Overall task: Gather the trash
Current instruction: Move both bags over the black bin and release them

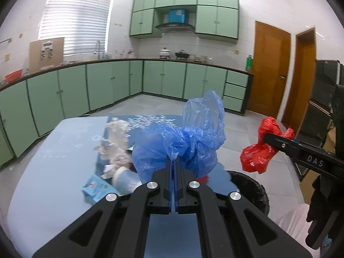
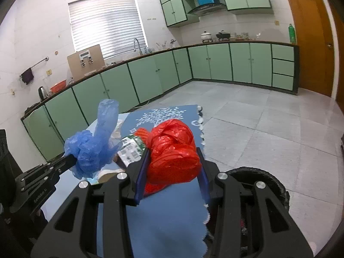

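Note:
My left gripper (image 1: 173, 160) is shut on a crumpled blue plastic bag (image 1: 182, 139) and holds it above the table; the bag also shows in the right wrist view (image 2: 94, 148). My right gripper (image 2: 172, 150) holds a bunched red plastic bag (image 2: 172, 154) between its fingers, above the table's right edge; it shows in the left wrist view (image 1: 260, 148) too. More trash lies on the blue tablecloth (image 1: 53, 161): crumpled white tissues (image 1: 116, 142), a white cup (image 1: 124, 179), a small blue packet (image 1: 96, 187) and a green-white carton (image 2: 131, 148).
A black round bin (image 2: 271, 182) stands on the floor right of the table; it also shows in the left wrist view (image 1: 251, 185). Green kitchen cabinets (image 1: 107, 86) line the far walls. Wooden doors (image 1: 271, 68) are at the right.

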